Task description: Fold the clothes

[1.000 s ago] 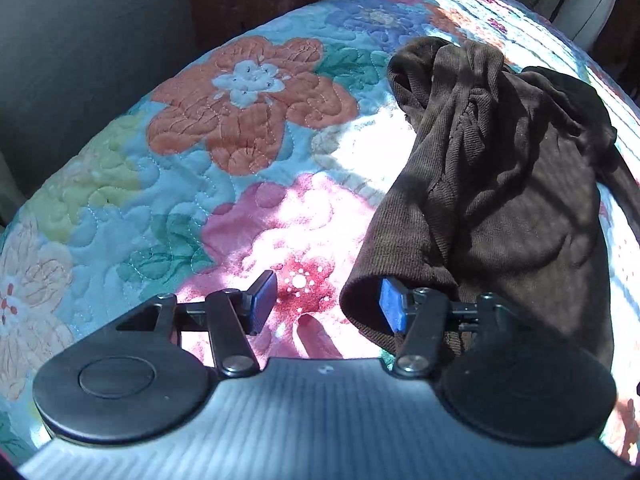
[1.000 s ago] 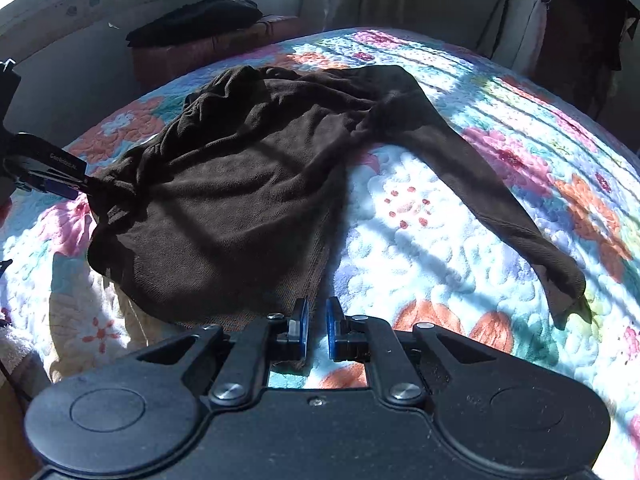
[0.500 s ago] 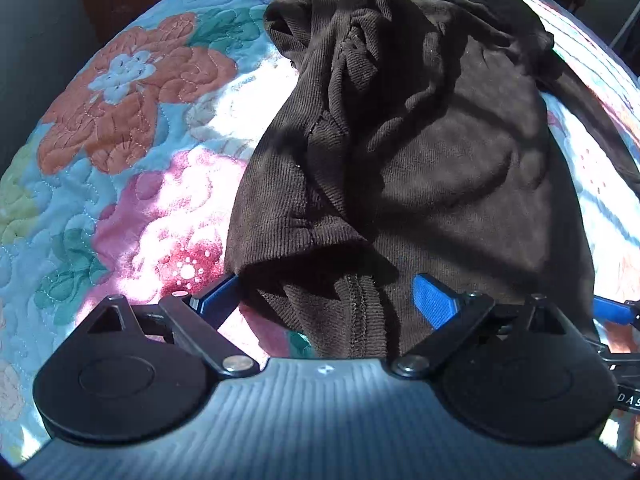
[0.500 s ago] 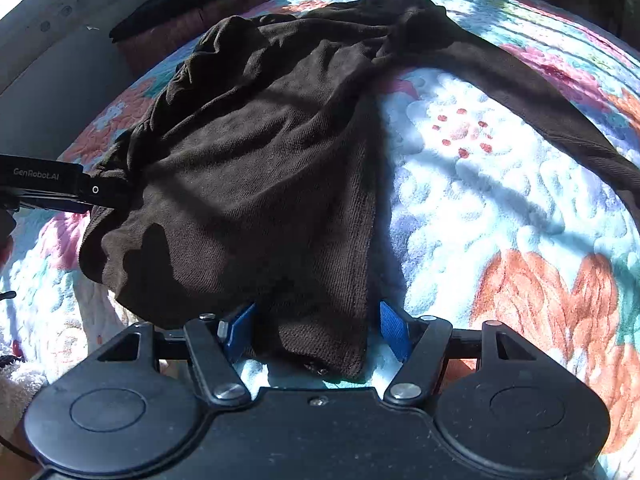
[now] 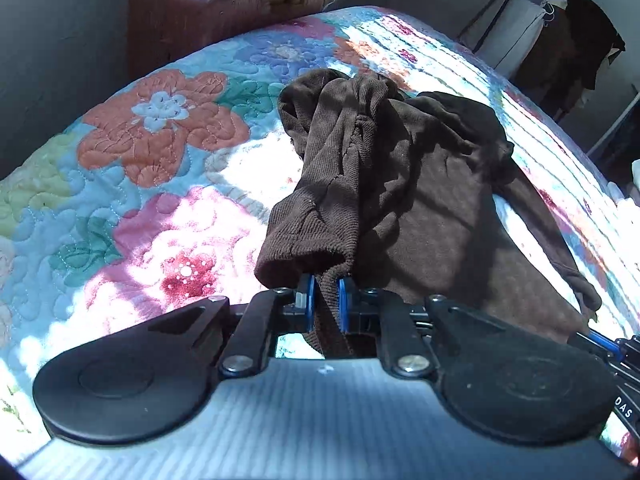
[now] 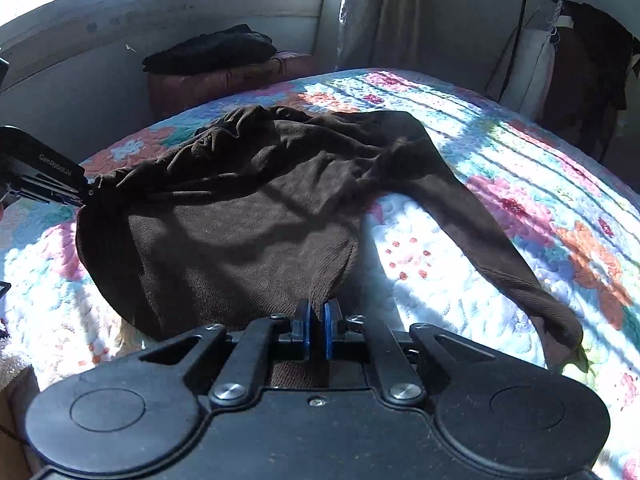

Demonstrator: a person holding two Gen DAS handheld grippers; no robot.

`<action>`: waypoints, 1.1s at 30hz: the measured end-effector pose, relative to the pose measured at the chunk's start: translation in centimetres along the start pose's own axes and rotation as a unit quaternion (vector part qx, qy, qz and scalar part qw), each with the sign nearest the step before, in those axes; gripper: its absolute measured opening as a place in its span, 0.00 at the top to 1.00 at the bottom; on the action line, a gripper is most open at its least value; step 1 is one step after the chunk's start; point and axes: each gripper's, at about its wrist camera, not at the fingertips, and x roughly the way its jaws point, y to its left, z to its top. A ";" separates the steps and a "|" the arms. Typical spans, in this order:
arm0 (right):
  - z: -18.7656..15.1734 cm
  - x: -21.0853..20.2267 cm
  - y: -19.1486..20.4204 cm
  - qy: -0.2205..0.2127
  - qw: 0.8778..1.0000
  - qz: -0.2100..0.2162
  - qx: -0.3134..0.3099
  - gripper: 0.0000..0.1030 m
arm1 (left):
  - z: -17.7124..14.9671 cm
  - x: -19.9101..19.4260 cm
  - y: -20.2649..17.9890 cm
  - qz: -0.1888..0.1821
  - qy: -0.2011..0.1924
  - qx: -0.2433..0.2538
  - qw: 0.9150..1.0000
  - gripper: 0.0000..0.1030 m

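Black left gripper [image 5: 325, 300], blue-padded fingers [image 5: 308, 300], silver screws, ribbed grey body

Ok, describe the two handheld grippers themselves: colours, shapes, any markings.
Both the left gripper and the right gripper are matte black, with two round disc housings, silver pivot screws on black linkage bars, and blue pads on the fingers. The left one's body is ribbed grey; its side carries white "GenRobot.AI" lettering. No sleeves or cables are clearly visible.

Left tongs [image 5: 326, 300] closing, right tongs [image 6: 317, 322] clamped, both angled downward
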 end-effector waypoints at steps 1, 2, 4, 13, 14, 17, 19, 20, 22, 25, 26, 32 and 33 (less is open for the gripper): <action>0.3 -0.9 -0.5 -0.007 1.000 -0.001 0.005 0.92 | -0.5 -0.4 -0.4 0.005 -0.003 0.005 1.000 0.89; 0.5 -1.8 -0.8 -0.010 1.000 -0.003 0.007 0.93 | -0.9 -0.8 -0.8 0.010 -0.005 0.010 1.000 0.89; 0.5 -3.2 -1.3 -0.011 1.000 -0.006 0.008 0.93 | -2.2 -1.6 -1.1 0.012 0.007 0.013 1.000 0.89; -4.3 -2.0 -2.3 0.057 0.996 -0.068 0.001 0.93 | -6.9 -0.1 -2.9 0.082 0.064 0.069 0.992 0.92; -4.6 -1.8 -2.7 0.057 0.996 -0.064 0.012 0.93 | -6.8 -0.3 -2.9 0.077 0.059 0.068 0.993 0.92; -4.9 -2.2 -2.9 0.057 0.995 -0.078 0.007 0.93 | -6.4 -0.8 -2.5 0.072 0.048 0.052 0.995 0.92; -4.7 -2.9 -2.8 0.051 0.995 -0.084 0.003 0.93 | -6.3 -1.0 -2.2 0.070 0.043 0.041 0.996 0.92; -4.7 -2.8 -2.8 0.052 0.995 -0.088 0.001 0.93 | -6.2 -0.9 -2.2 0.070 0.044 0.040 0.996 0.91; -4.8 -2.4 -2.7 0.055 0.994 -0.099 -0.009 0.93 | -6.1 -0.6 -2.3 0.069 0.046 0.039 0.996 0.88; -5.3 -1.1 -2.5 0.066 0.988 -0.137 -0.038 0.94 | -5.9 -0.8 -2.6 0.058 0.035 0.049 0.997 0.77; -5.4 -1.0 -2.8 0.068 0.988 -0.137 -0.030 0.94 | -5.8 -0.8 -2.7 0.056 0.030 0.054 0.997 0.71; -5.6 -0.7 -3.9 0.088 0.987 -0.132 0.008 0.93 | -5.8 -0.5 -3.2 0.041 0.034 0.065 0.996 0.67; -5.7 -0.6 -4.0 0.093 0.986 -0.137 0.011 0.91 | -5.8 -0.4 -3.3 0.041 0.037 0.067 0.996 0.67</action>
